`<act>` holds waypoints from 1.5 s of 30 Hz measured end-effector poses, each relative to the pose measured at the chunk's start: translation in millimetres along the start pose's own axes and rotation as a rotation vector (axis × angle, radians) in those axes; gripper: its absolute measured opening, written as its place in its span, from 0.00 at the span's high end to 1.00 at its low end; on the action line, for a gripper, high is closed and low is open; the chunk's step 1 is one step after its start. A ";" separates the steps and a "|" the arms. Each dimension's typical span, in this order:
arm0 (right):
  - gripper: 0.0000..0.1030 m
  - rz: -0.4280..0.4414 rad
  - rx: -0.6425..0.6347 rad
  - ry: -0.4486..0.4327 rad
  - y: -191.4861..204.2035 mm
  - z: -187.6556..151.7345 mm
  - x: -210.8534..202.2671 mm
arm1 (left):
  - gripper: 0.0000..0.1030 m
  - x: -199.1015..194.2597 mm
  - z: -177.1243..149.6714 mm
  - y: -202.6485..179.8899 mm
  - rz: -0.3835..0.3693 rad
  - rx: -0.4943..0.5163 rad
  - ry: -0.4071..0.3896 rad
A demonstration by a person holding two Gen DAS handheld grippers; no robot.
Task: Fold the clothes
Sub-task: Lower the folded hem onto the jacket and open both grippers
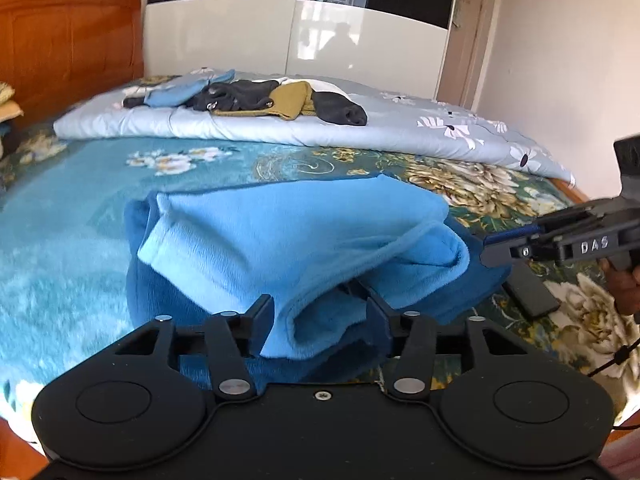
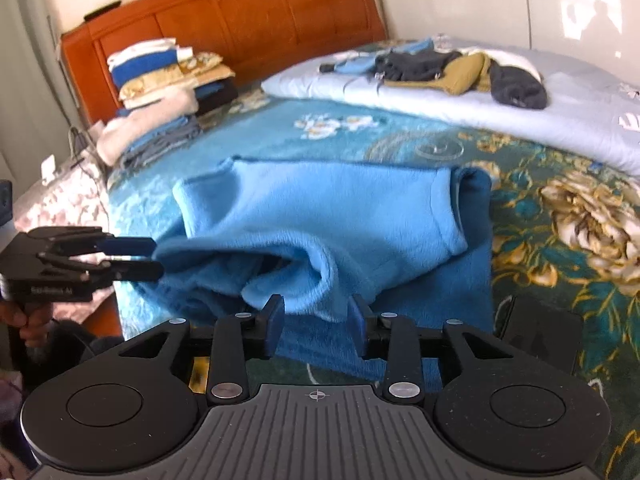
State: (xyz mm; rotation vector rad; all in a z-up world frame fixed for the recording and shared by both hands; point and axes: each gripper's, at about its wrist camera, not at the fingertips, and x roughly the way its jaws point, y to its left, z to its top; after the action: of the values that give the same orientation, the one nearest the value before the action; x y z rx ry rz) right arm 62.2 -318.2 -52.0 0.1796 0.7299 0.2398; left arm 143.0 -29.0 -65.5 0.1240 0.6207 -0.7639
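A blue fleece garment (image 1: 296,232) lies on the floral bedspread (image 1: 80,208), its light-blue upper layer lifted and bunched over a darker blue layer. My left gripper (image 1: 320,320) is shut on a thick fold at its near edge. From the right wrist view the left gripper (image 2: 154,258) pinches the left side of the garment (image 2: 320,208). My right gripper (image 2: 316,320) is shut on another fold of the near hem. Seen from the left wrist, the right gripper (image 1: 490,250) holds the garment's right edge, with a hand (image 1: 624,284) on its handle.
A loose pile of dark, mustard and blue clothes (image 1: 248,98) rests on a pale quilt (image 1: 400,136) further back. Folded clothes (image 2: 160,92) are stacked by the wooden headboard (image 2: 240,20). A dark flat object (image 1: 530,292) lies right of the garment. A wardrobe (image 1: 304,28) stands behind.
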 end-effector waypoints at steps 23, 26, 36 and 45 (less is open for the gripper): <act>0.93 -0.066 0.046 -0.029 -4.1 9.5 31.8 | 0.90 24.5 0.4 1.2 0.213 -0.045 -0.020; 0.93 -0.060 0.018 -0.069 -0.8 9.1 20.5 | 0.90 11.0 0.7 -3.4 0.223 -0.022 -0.062; 0.93 -0.055 0.030 0.092 -3.8 -34.9 48.2 | 0.89 18.5 -31.6 12.3 0.229 -0.132 0.059; 0.93 -0.061 0.039 0.148 3.2 -33.4 50.3 | 0.87 25.6 -45.0 15.8 0.221 -0.145 0.096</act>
State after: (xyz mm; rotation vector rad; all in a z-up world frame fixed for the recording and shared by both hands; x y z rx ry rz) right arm 75.3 -298.5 -107.7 0.1779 0.8864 0.1815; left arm 146.3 -18.6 -118.6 0.0943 0.7377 -0.5000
